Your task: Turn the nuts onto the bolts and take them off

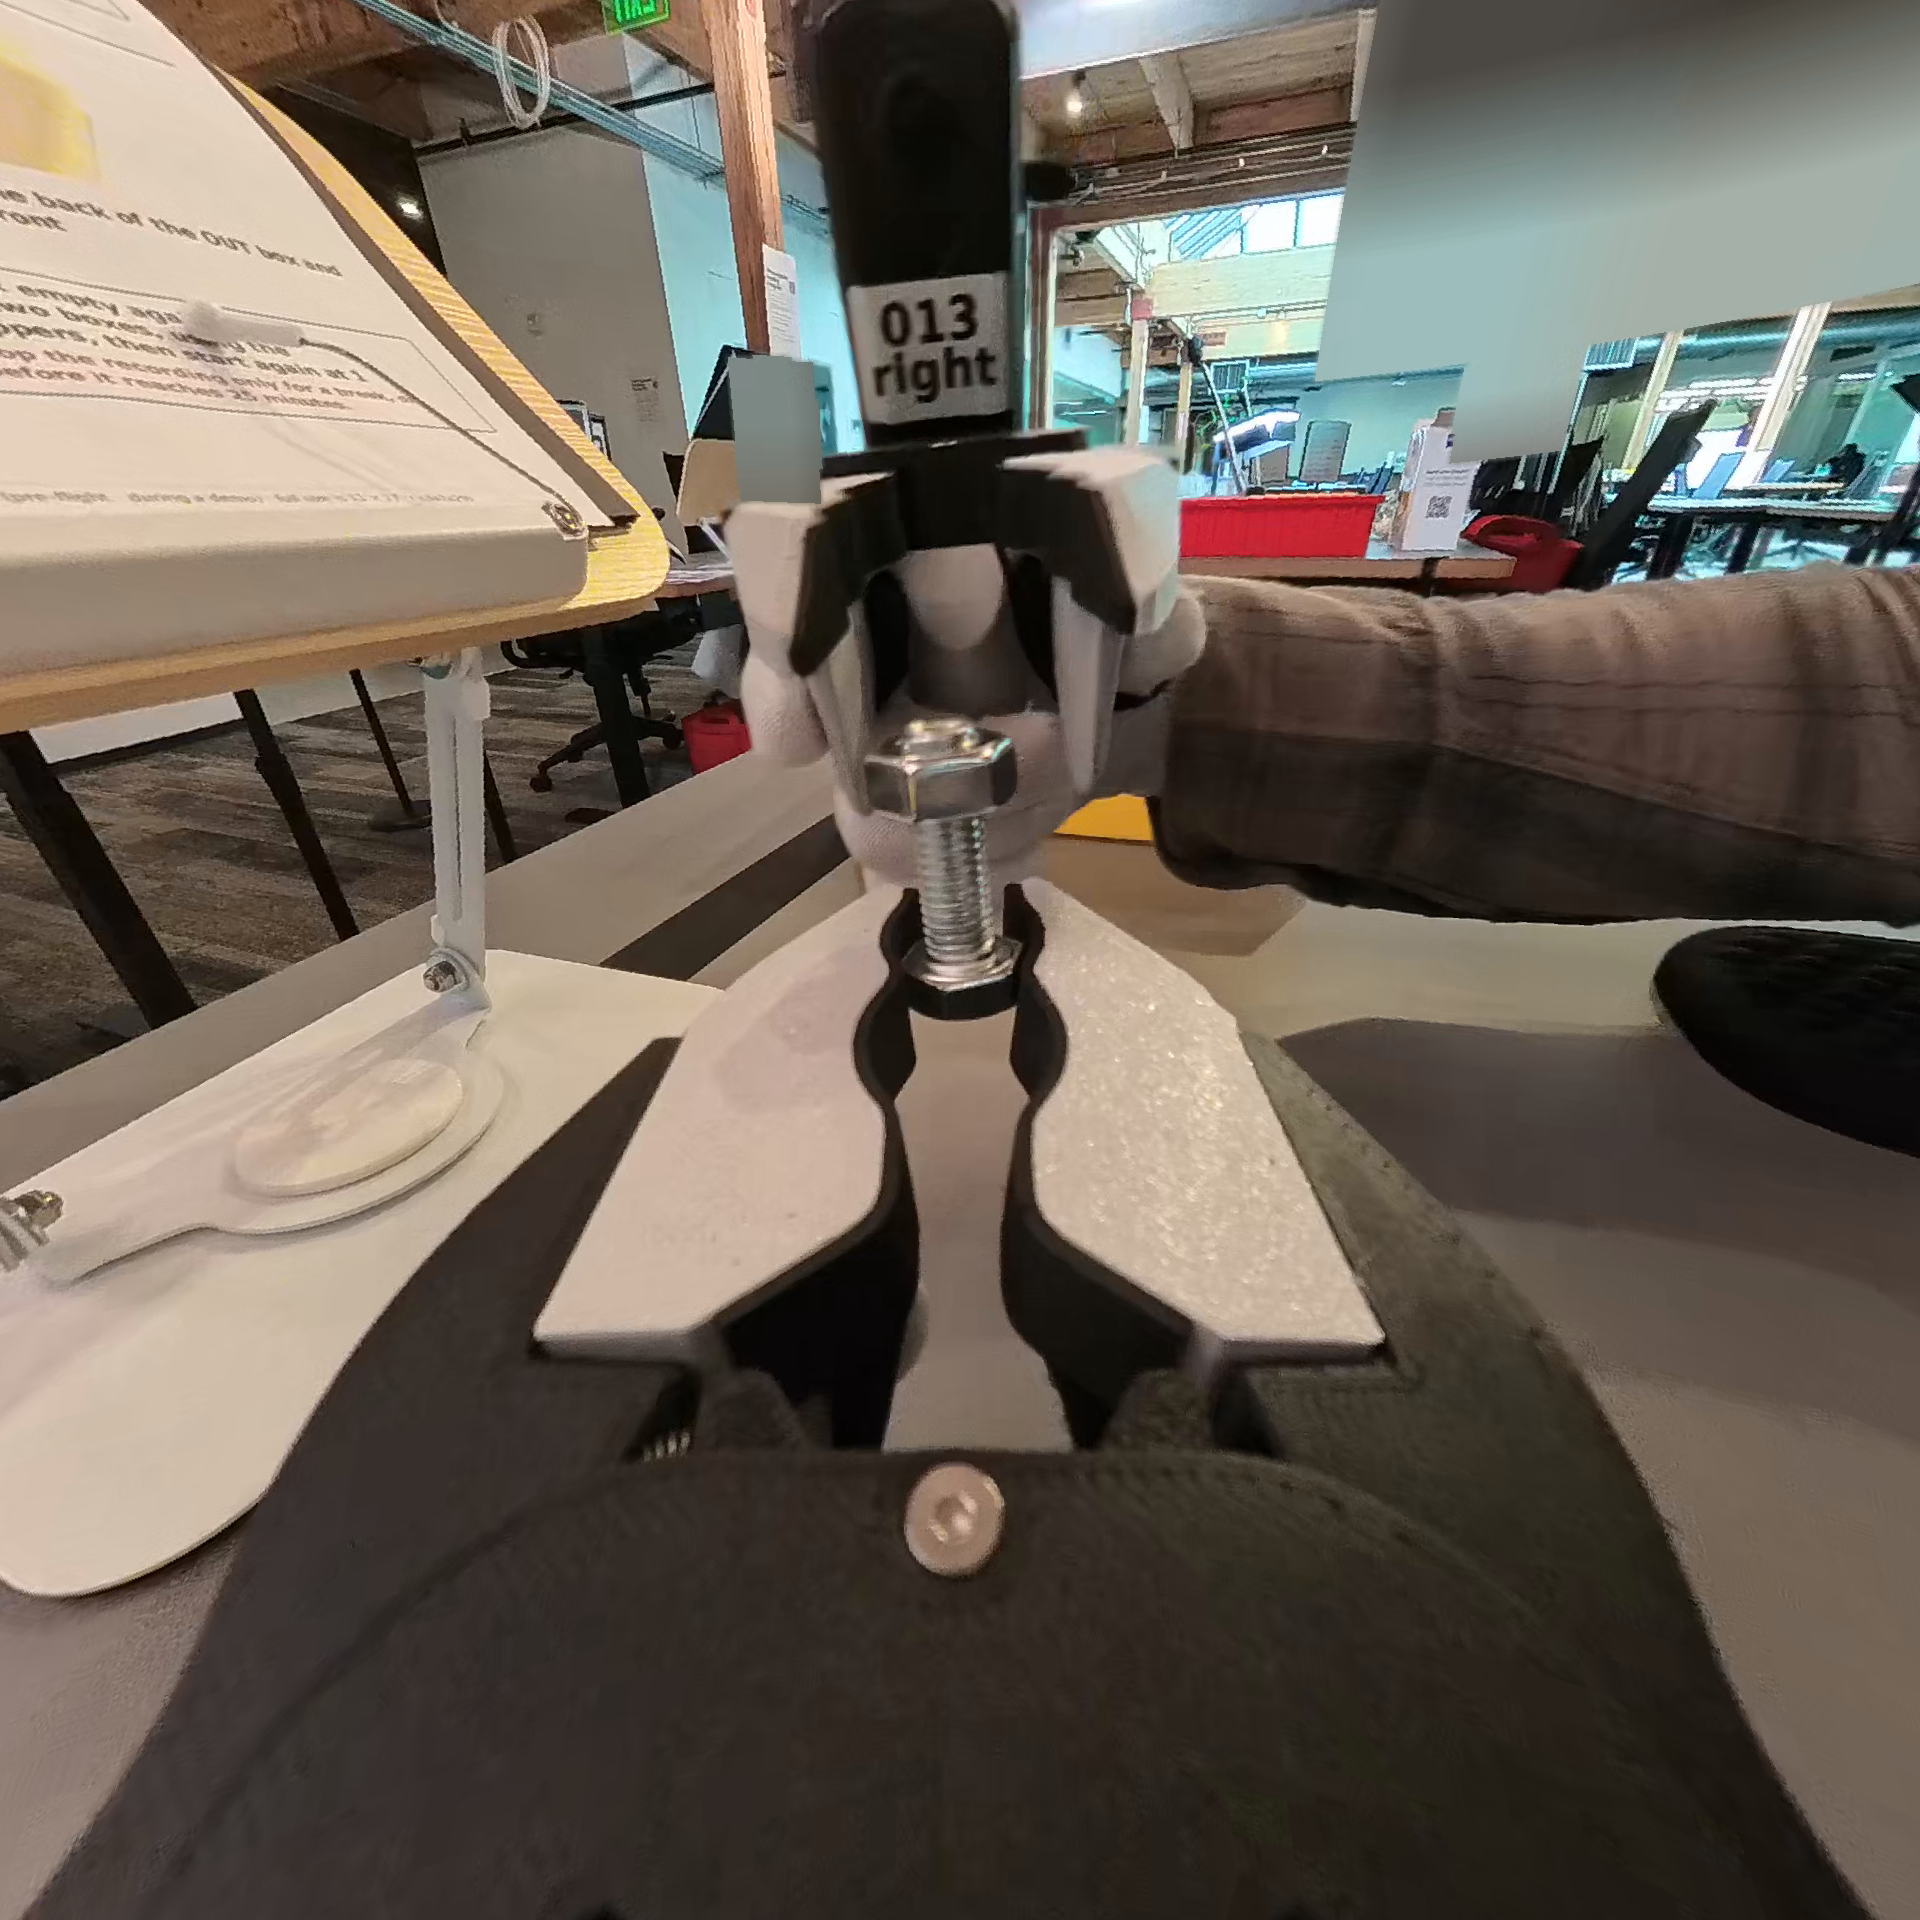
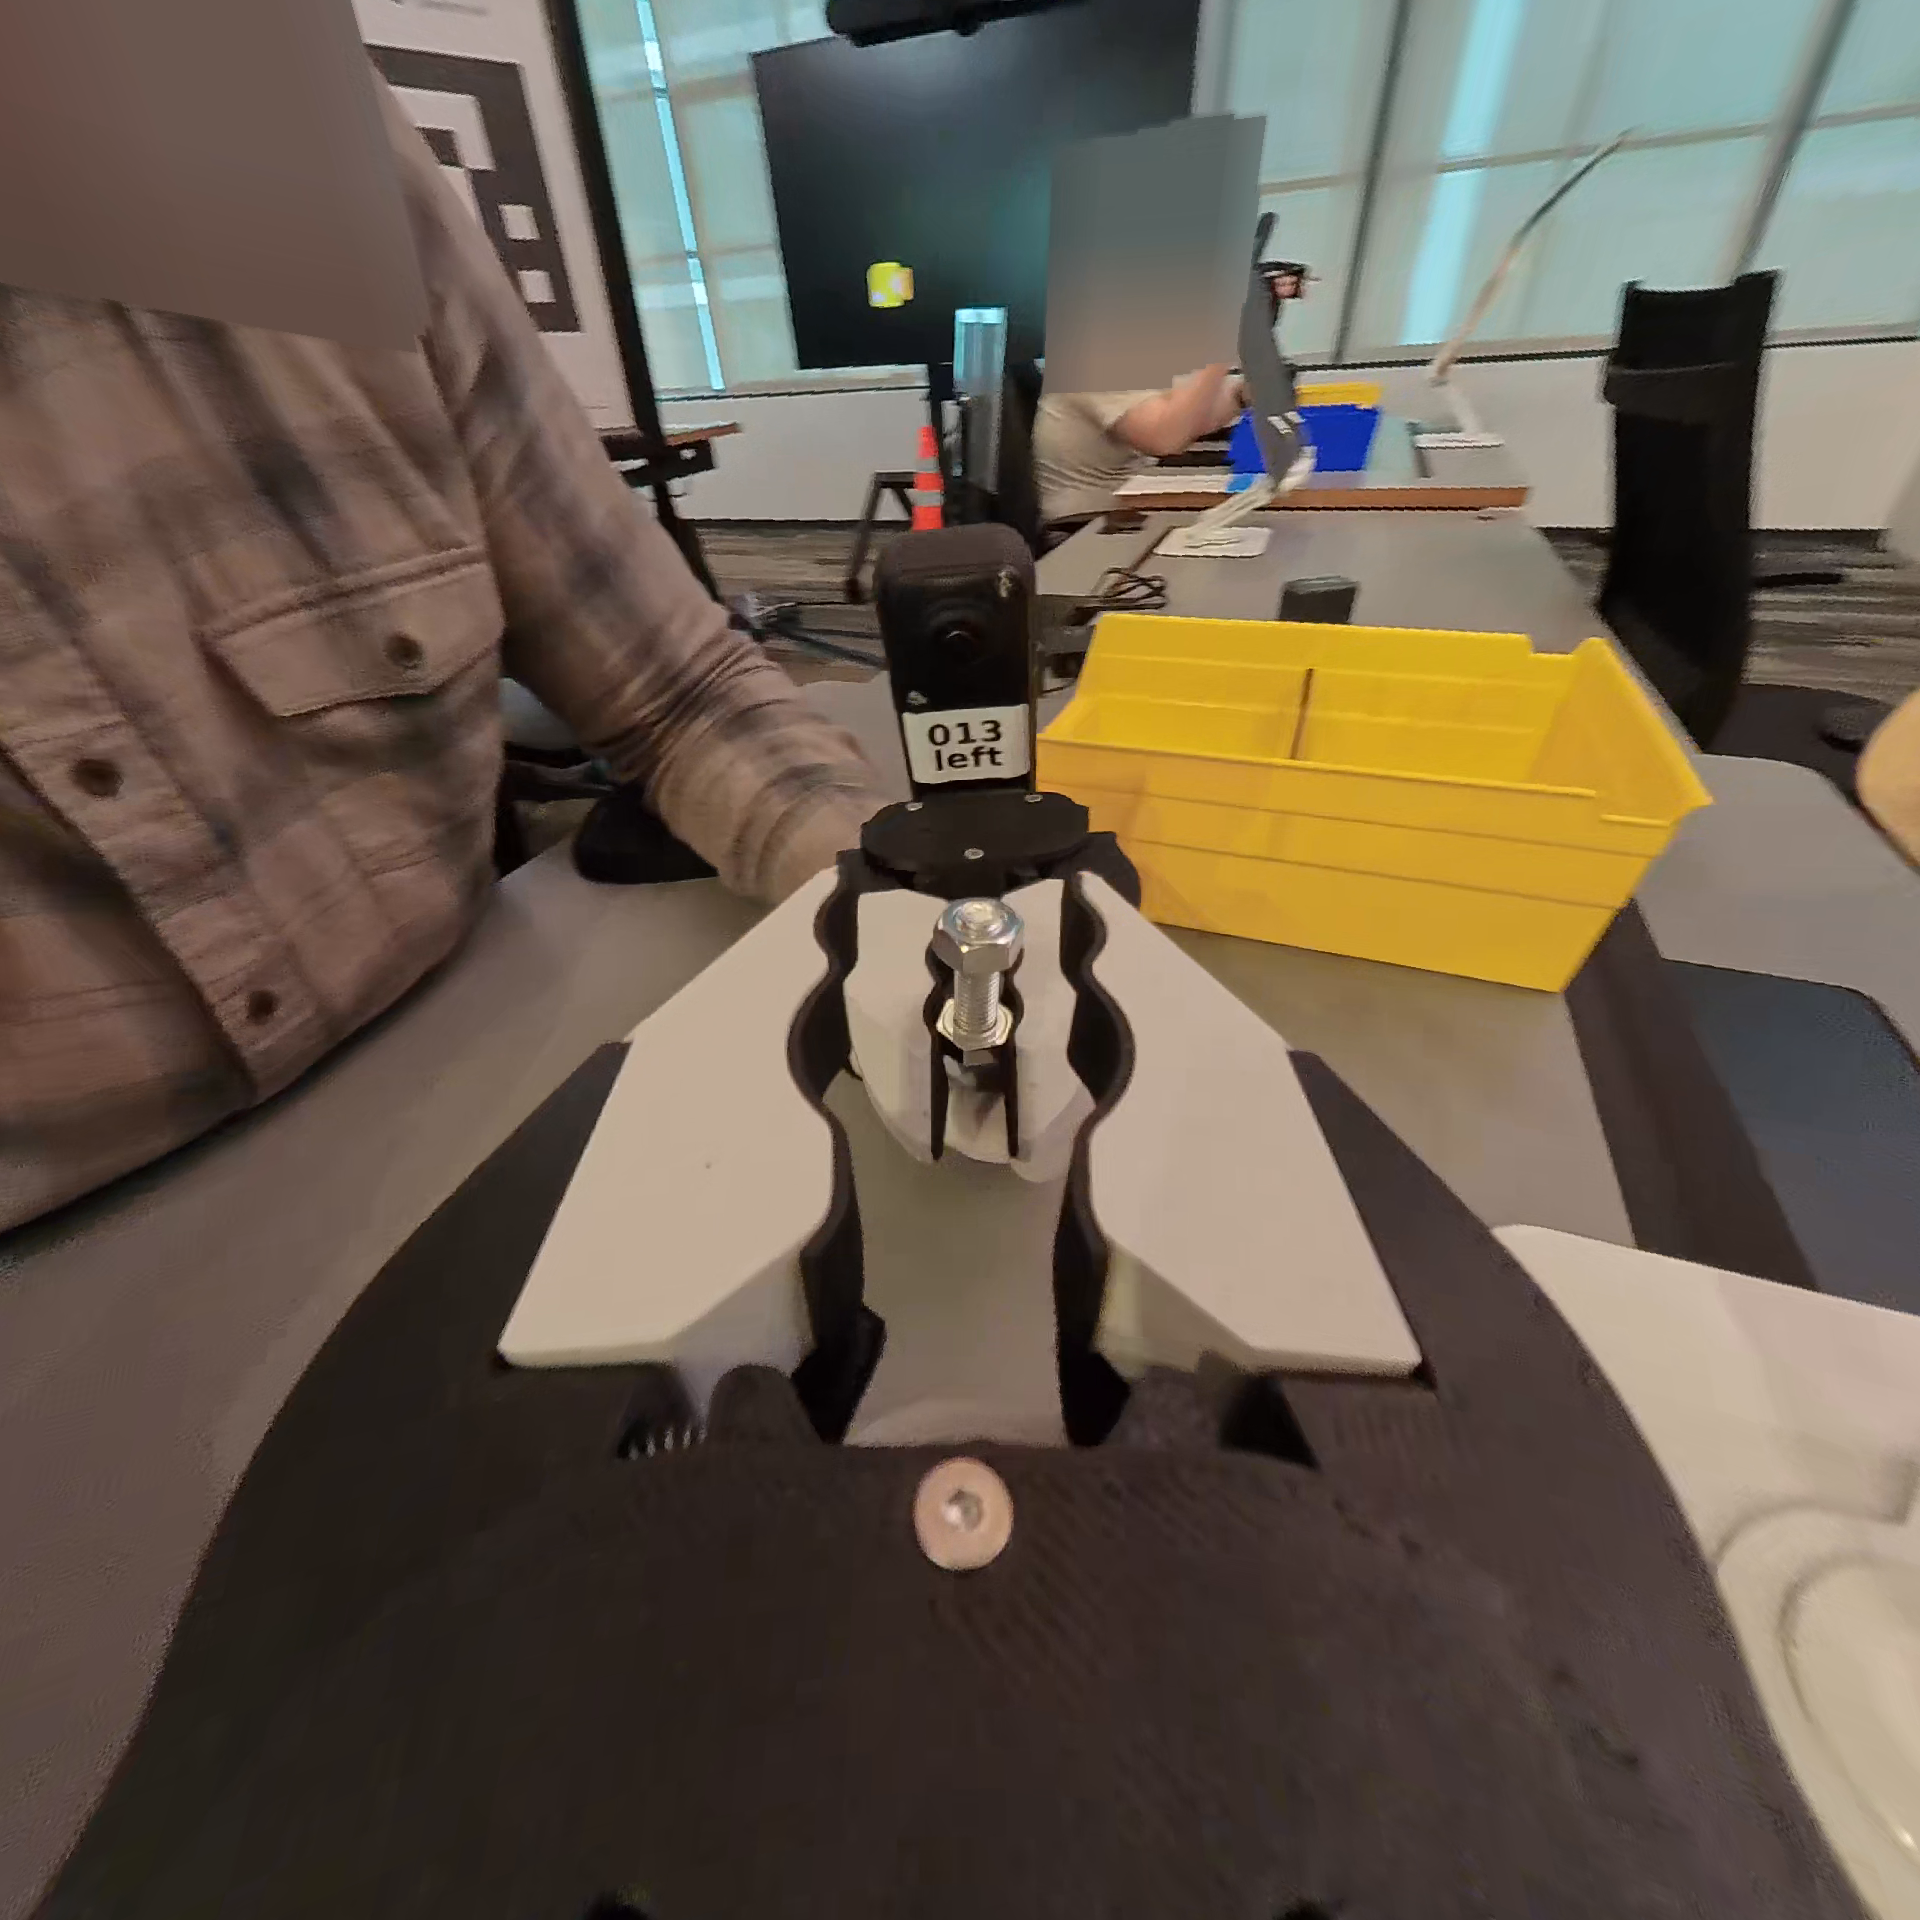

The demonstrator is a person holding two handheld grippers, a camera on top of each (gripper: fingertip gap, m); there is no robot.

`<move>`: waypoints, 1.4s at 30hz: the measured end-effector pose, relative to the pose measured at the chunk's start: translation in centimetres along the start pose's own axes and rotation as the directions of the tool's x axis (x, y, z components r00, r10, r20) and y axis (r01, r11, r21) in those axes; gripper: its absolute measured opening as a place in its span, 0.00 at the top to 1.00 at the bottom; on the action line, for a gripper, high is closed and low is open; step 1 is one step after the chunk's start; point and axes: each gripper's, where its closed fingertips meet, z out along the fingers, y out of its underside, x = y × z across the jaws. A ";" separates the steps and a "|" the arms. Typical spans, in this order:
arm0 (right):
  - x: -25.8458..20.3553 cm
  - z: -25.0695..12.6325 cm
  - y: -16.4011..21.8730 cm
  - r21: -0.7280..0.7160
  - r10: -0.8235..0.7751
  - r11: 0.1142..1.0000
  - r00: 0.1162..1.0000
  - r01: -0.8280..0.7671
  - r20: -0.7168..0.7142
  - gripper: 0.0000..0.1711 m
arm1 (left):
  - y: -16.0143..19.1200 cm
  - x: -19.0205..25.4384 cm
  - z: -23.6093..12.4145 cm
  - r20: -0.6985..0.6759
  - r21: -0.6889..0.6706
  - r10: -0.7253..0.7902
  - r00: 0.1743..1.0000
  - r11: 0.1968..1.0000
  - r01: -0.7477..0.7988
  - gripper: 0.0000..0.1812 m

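Left gripper [image 1: 961, 977] jaws clamp the bolt [image 1: 951, 894] head. Right gripper [image 2: 971, 935] jaws stand wide around it. Nut [image 1: 940, 774] sits at the thread tip, barely engaged.

Shiny metal bolt [image 1: 953, 894], glossy yellow plastic bin [image 2: 1371, 821]

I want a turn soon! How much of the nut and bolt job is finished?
Done: the nut sits threaded on the top end of the bolt.
In hand: the left gripper clamps the bolt's head, holding it upright. The right gripper is open, one finger either side of the nut.
Left: lots of bare thread shows below the nut. I can't tell whether it's going on or coming off.
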 end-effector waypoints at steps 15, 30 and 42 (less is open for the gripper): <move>-0.2 0.8 1.5 -0.034 0.028 0.999 0.962 -0.019 0.272 0.90 | 0.0 0.5 0.0 -0.028 -0.003 -0.003 1.000 1.000 0.003 0.92; 0.6 1.1 1.5 -0.054 -0.006 0.999 0.999 0.004 -0.040 0.91 | 0.0 -0.3 -0.1 0.013 0.000 -0.014 1.000 1.000 0.014 0.92; 1.5 0.8 1.6 -0.017 -0.001 1.000 0.724 -0.014 -0.689 0.90 | 0.0 -0.9 -0.1 0.060 -0.002 -0.005 0.998 1.000 0.005 0.92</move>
